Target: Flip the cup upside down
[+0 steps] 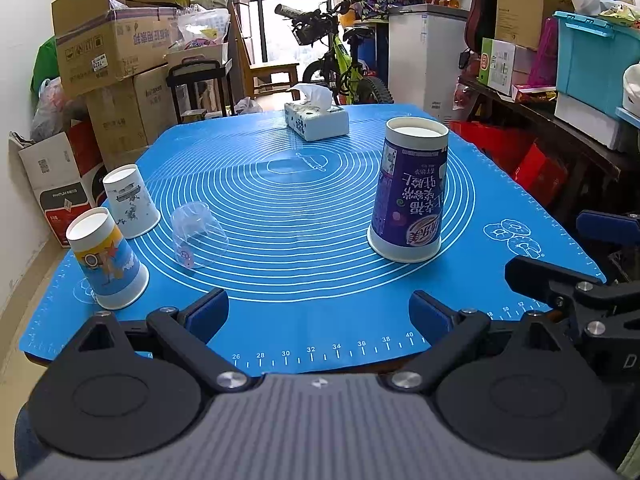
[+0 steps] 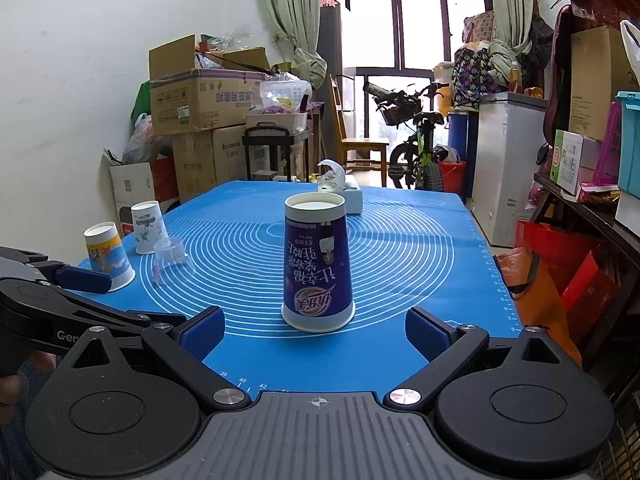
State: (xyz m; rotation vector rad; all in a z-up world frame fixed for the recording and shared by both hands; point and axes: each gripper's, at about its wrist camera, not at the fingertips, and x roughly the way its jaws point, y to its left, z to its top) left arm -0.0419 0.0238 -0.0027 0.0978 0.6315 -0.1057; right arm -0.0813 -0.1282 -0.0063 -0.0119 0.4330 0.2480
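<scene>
A tall purple paper cup (image 1: 410, 192) stands upside down, rim on the blue mat (image 1: 304, 208); in the right wrist view the purple cup (image 2: 318, 264) is just ahead of my right gripper (image 2: 316, 332), which is open and empty. My left gripper (image 1: 320, 312) is open and empty at the mat's near edge. At the left stand three more upside-down cups: a yellow-and-blue paper cup (image 1: 106, 260), a white patterned paper cup (image 1: 130, 200) and a clear plastic cup (image 1: 198, 234). The right gripper's fingers (image 1: 560, 280) show at the right of the left wrist view.
A tissue box (image 1: 316, 116) sits at the mat's far end. Cardboard boxes (image 1: 116, 60) stack beyond the left edge. A bicycle (image 1: 340, 60), a white cabinet (image 1: 424, 56) and a cluttered shelf (image 1: 560, 100) stand behind and to the right.
</scene>
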